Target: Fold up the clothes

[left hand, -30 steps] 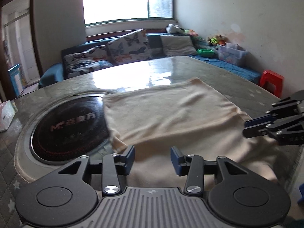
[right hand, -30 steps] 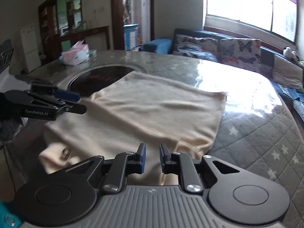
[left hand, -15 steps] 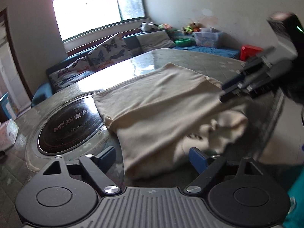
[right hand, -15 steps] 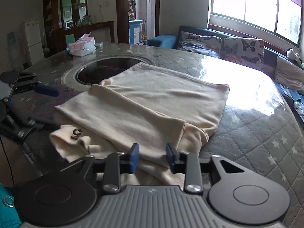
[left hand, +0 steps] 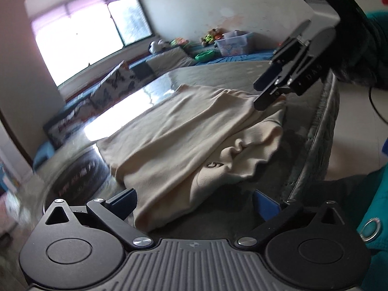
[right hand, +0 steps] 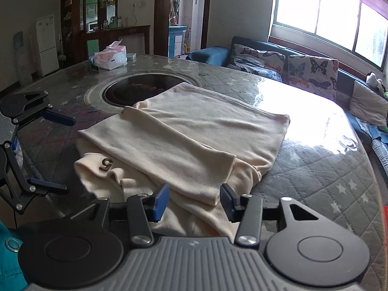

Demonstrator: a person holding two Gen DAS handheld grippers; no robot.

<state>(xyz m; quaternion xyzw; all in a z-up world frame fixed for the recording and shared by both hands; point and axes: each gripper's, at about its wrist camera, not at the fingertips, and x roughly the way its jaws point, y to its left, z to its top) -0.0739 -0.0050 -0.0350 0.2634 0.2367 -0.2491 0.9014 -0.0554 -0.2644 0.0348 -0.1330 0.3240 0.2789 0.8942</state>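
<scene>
A cream garment [right hand: 194,133] lies on the quilted round table [right hand: 327,174], with one flap folded over its near part and a brown "5" patch [right hand: 106,164] showing at the near left. It also shows in the left wrist view [left hand: 184,140]. My right gripper [right hand: 194,200] is open and empty, low over the garment's near edge. My left gripper [left hand: 194,202] is wide open and empty at the garment's corner; it also shows in the right wrist view [right hand: 57,154]. The right gripper shows in the left wrist view [left hand: 268,92], open above the garment's far edge.
A round black cooktop [right hand: 145,89] is set into the table behind the garment. A tissue box [right hand: 110,57] stands at the far left. A sofa with butterfly cushions [right hand: 310,69] runs under the window. The table's edge [left hand: 322,131] is close on the right.
Both grippers let go of the garment and opened wide. The fabric they held now lies folded over the near part. The left gripper swung around to the garment's corner.
</scene>
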